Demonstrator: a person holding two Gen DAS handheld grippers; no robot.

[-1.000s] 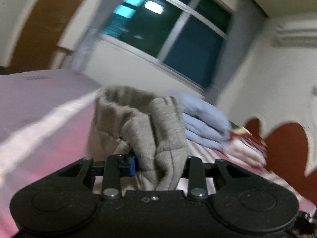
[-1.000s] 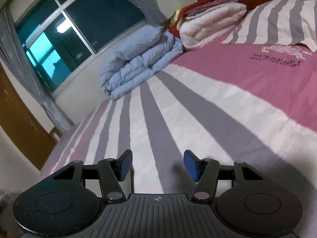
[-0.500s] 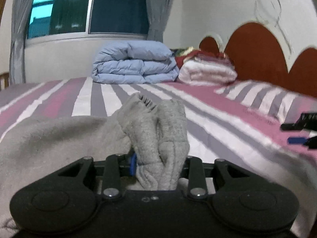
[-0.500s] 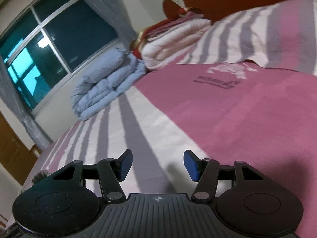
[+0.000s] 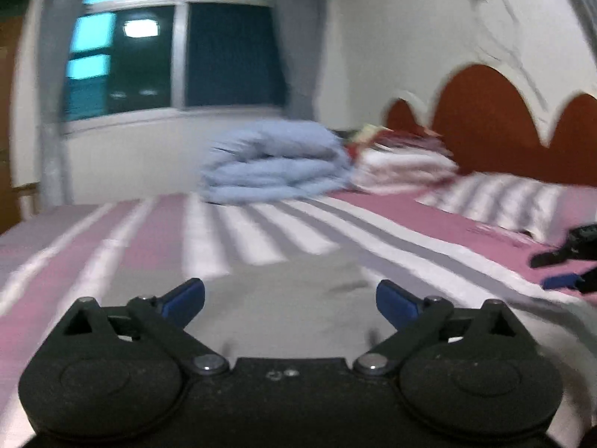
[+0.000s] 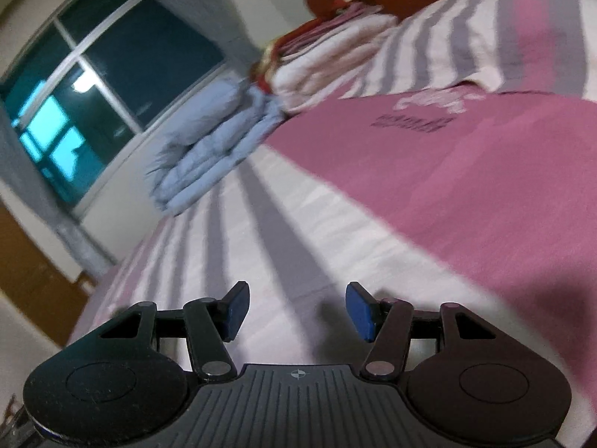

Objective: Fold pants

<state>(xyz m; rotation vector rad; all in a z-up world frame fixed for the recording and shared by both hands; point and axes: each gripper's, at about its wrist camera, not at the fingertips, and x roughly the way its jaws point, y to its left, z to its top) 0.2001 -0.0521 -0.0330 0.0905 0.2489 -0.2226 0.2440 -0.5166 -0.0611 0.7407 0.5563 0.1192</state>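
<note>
From the left wrist view we see the pants [image 5: 283, 298] lying flat on the bed [image 5: 141, 246] just ahead of the left gripper [image 5: 290, 300], with the right gripper [image 5: 571, 265] hanging over the bed off to their right. Behind them, at the far side of the bed under the window [image 5: 179, 59], sits a folded duvet [image 5: 276, 164], a stack of folded blankets [image 5: 403, 168] touching its right side. Right of that stack a pillow [image 5: 500, 198] lies against the headboard [image 5: 485, 112].
</note>
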